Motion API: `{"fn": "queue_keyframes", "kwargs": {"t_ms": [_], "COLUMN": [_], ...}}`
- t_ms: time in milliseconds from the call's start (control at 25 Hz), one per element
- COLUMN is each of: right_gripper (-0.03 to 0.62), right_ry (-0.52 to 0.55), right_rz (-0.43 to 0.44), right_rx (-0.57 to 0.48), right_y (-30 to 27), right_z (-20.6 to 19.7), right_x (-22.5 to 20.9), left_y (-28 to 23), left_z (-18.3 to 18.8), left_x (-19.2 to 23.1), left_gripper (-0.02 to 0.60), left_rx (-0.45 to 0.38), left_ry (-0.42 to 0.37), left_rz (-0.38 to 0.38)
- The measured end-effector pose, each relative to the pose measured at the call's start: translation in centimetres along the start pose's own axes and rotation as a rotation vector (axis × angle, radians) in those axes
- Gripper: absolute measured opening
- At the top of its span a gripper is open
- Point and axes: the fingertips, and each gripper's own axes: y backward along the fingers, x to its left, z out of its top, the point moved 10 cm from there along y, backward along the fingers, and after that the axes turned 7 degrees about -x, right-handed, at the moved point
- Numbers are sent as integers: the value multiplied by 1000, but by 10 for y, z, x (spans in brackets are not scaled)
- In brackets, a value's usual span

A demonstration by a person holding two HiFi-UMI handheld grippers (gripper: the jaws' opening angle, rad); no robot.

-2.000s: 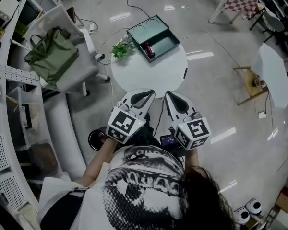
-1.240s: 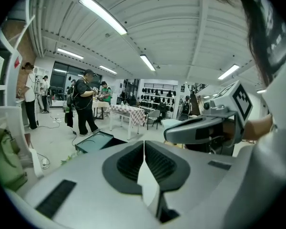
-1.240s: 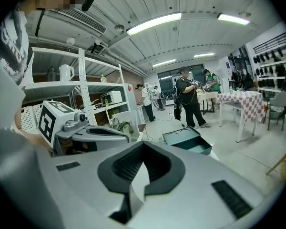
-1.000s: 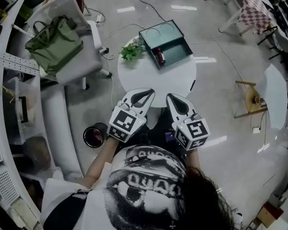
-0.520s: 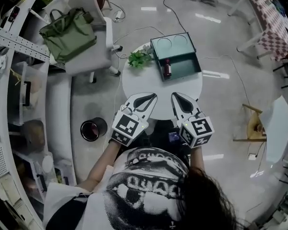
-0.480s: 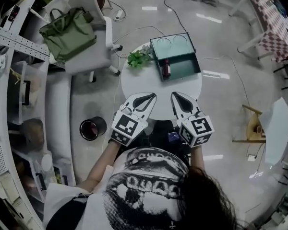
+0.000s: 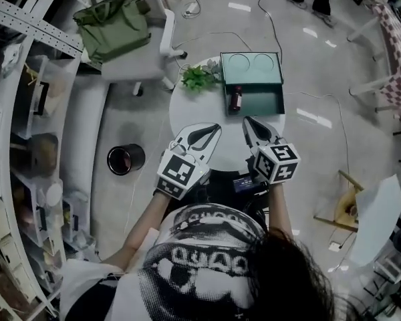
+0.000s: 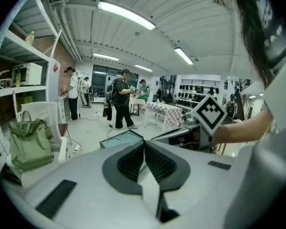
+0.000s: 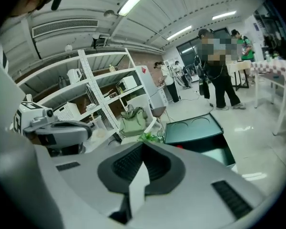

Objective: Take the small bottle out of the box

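Grippers both stand closed and empty: the left gripper [image 7: 210, 130] has its pads pressed together with nothing between them, and the right gripper [image 7: 249, 122] is shut the same way. They hover side by side over the near edge of the round white tabletop [image 7: 194, 112], touching nothing.

What has changed is the approach. Over the last two seconds the tabletop has drawn in towards the grippers, and the teal box [image 7: 262, 102], which sat askew and well off at 1 o'clock, now lies squared up at 12 o'clock, just beyond the right gripper. Its lid [image 7: 250, 64] is folded back on the far side, so the inside is exposed. The small bottle [image 7: 235, 100] lies on its side in the left part of the box, at about 11 o'clock from the right gripper. A small green plant [image 7: 198, 78] sits just left of the box.

For the task, the walk-up looks about done and the reach has not begun. The right gripper seems better placed, and it will need to open before going down into the box.
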Motion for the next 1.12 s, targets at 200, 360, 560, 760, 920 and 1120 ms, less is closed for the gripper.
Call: {"fn": "queue_keyframes", "kwargs": {"t_ms": [200,360,560,760,920,1120], "right_gripper": [14,57,125,194,224,233], "right_ry": [19,2,-79,-110,-159,-206], "right_rz": [19,29,20,-2,-21,-52], "right_rx": [100,173,271,388,463,530], "right_y": [-39,-72,-111,-141,-159,-177], "right_z": [-4,-10,-26,-35,-40,-49], "right_x": [-33,-56,-88,-107,-119,-122], "left_y": [-1,1,4,7,8,10], "left_z": [-1,-1,-1,-2,-5,-10], "left_x": [-3,-3,-2,2,4,7], "left_gripper": [15,15,15,15,15,15], "left_rx": [3,-1,-12,-23,-26,-24], "left_ry": [21,37,49,62,76,97], "left_rz": [84,135,189,240,271,291]}}
